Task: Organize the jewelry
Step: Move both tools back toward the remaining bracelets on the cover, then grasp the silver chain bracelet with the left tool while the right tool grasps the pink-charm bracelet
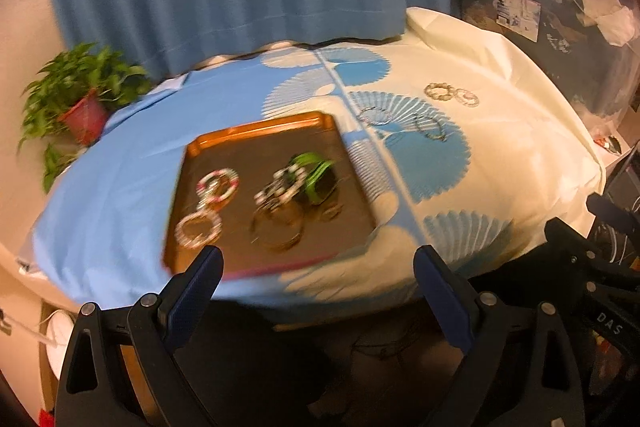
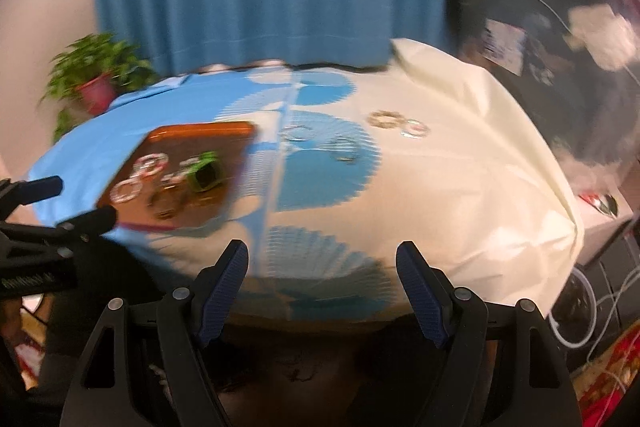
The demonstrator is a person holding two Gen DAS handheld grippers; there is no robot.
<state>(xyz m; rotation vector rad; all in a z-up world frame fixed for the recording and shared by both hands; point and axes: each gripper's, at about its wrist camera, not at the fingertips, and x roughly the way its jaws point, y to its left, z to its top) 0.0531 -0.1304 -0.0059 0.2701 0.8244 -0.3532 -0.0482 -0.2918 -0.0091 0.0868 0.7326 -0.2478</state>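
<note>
Hovering short of the near edge of the table (image 2: 460,187), the right tool (image 2: 322,291) has its fingers spread apart and holds nothing; the left tool (image 1: 318,291) is likewise apart and unloaded, just before the orange tray (image 1: 256,129).

Risk, as I judge it: both views are smeared, so a fast reach could misjudge a thin ring, pinch the slack tablecloth (image 2: 440,227) instead and drag the loose pieces. On the left, a careless descent could knock the tray's rim or tangle the crowded bracelets (image 1: 280,195) beside the green band (image 1: 316,175).

Four bracelets lie outside the tray: a beaded pair (image 2: 400,123), touching or nearly so, far ahead and slightly right of the right tool, and two thin rings (image 2: 320,145) on the blue fan print, nearer and almost straight ahead.
</note>
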